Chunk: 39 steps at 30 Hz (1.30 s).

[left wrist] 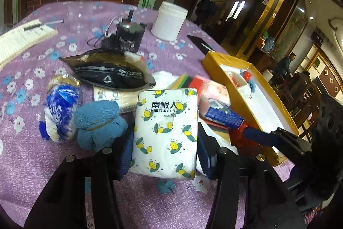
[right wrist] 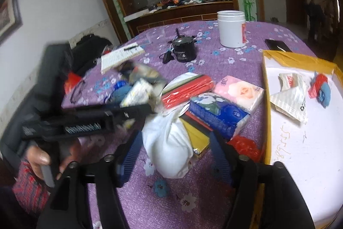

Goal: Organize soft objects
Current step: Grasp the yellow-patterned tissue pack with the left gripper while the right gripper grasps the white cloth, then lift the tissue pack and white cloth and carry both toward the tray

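Observation:
My left gripper is shut on a white tissue pack with a lemon print, held just above the purple tablecloth. Beside it lie a blue knitted sock, a blue-and-white wrapped pack and a black pouch. My right gripper is open around a white cloth bundle, its pads on either side, apart from it. A blue tissue pack, a pink tissue pack and a red roll lie beyond. The left gripper shows blurred in the right wrist view.
A yellow-rimmed white box at the right holds a paper packet and a red-and-blue item. A white jar, a black pot, a notepad and a phone stand farther back.

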Available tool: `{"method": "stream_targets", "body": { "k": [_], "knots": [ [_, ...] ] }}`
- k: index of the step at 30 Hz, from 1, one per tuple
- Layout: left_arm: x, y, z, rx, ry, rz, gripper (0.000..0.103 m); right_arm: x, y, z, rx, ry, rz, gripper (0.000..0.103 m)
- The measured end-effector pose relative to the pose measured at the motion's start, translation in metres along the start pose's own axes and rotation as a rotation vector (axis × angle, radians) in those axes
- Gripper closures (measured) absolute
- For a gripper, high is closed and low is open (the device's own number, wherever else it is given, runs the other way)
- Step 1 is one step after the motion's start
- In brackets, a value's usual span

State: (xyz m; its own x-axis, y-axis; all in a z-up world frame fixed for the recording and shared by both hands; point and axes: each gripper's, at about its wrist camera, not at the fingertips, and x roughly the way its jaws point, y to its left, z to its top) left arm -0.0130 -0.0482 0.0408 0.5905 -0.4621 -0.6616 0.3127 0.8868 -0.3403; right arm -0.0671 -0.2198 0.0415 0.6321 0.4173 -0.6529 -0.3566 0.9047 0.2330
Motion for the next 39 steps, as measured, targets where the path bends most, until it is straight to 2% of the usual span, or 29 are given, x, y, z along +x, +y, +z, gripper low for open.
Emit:
{"method": "stream_targets", "body": {
  "k": [1,5,6,7,9,10,12,15,17,19,21,25,31,39],
  "knots": [
    [-0.002,-0.001,0.0,0.007,-0.008,0.002,0.053,0.002,0.005,-0.001,-0.029,0.003,-0.018,0.027],
    [-0.003,-0.003,0.001,0.022,-0.022,0.022,0.053,0.017,0.024,-0.008,-0.117,0.042,-0.06,0.028],
    [-0.004,-0.002,0.001,0.02,-0.021,0.021,0.053,0.021,0.025,-0.009,-0.129,0.06,-0.068,0.036],
    [-0.003,-0.002,0.001,0.019,-0.02,0.022,0.053,0.023,0.027,-0.01,-0.141,0.067,-0.065,0.061],
    [-0.003,-0.003,0.001,0.021,-0.025,0.028,0.053,0.027,0.027,-0.012,-0.139,0.088,-0.064,0.088],
    [-0.003,-0.003,0.002,0.024,-0.028,0.029,0.053,0.029,0.025,-0.012,-0.131,0.103,-0.054,0.088],
    [-0.005,-0.005,0.0,0.032,-0.04,0.034,0.053,0.022,0.022,-0.012,-0.112,0.064,-0.023,0.089],
    [-0.009,-0.008,-0.001,0.054,-0.064,0.043,0.053,0.001,0.012,-0.011,-0.058,-0.056,0.079,0.09],
    [-0.01,-0.011,-0.002,0.068,-0.077,0.051,0.053,-0.007,0.006,-0.009,-0.017,-0.108,0.087,0.09],
    [-0.01,-0.016,-0.003,0.094,-0.09,0.07,0.053,-0.018,-0.011,-0.01,0.073,-0.191,0.14,0.09],
    [-0.009,-0.021,-0.005,0.125,-0.101,0.102,0.053,-0.025,-0.024,-0.009,0.133,-0.24,0.156,0.09],
    [-0.009,-0.03,-0.007,0.184,-0.129,0.16,0.053,-0.028,-0.036,-0.006,0.19,-0.267,0.119,0.089],
    [-0.017,-0.033,-0.008,0.213,-0.196,0.204,0.053,-0.031,-0.029,-0.004,0.162,-0.281,0.106,0.089],
    [-0.035,-0.039,-0.013,0.254,-0.367,0.362,0.053,-0.036,-0.027,-0.006,0.141,-0.311,0.094,0.089]
  ]
}}
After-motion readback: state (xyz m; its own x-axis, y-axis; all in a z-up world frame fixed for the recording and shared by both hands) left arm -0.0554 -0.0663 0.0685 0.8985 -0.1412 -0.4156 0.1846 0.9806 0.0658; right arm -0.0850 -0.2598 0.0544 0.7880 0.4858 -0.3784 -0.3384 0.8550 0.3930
